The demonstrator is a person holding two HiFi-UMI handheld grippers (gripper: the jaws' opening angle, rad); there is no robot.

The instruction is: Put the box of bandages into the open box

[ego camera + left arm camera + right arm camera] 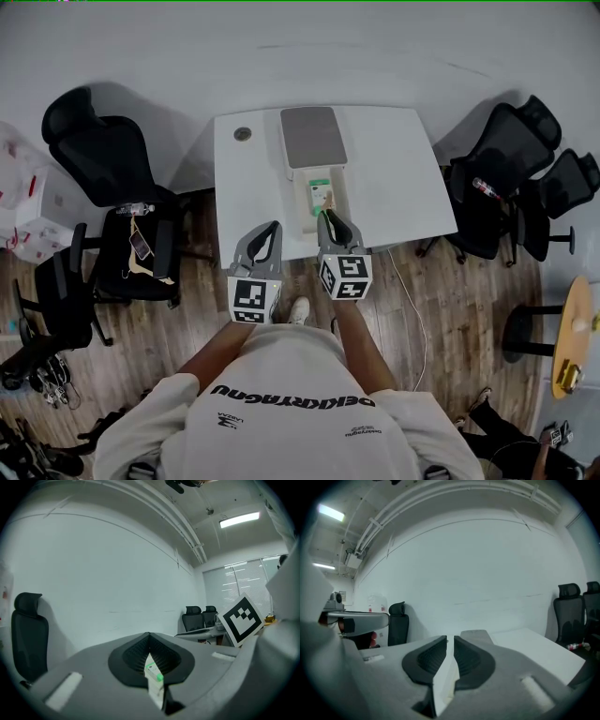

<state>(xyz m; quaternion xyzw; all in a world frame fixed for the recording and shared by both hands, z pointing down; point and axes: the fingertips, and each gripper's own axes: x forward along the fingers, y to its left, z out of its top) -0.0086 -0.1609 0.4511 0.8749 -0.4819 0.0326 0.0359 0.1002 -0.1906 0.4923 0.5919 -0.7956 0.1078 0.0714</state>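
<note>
Bandage box (154,679) is pinched in my L gripper (150,644): jaws pressed shut on it, ribbed black pads flat against its two faces. It's a thin white carton w/ a green corner patch, held edge-on, running from the pads back toward the camera. In the head view the L gripper (267,234) hangs over the near edge of the table (394,178), just beside my R gripper (330,220), at its 9 o'clock.

R gripper (450,641): jaws almost together, nipping a thin cream-white card panel edge-on. Head view puts its tips on the near wall of the open box (349,192), so that wall looks like what it grips.

Open box is a pale rectangular carton w/ a flat grey lid (312,136) folded back at 12 o'clock; sth printed lies inside, too small to read. Table top is smooth matte white w/ rounded corners. Black high-back office chairs (103,150) stand at its 9 and 3 o'clock on a wood-plank floor (450,300).
</note>
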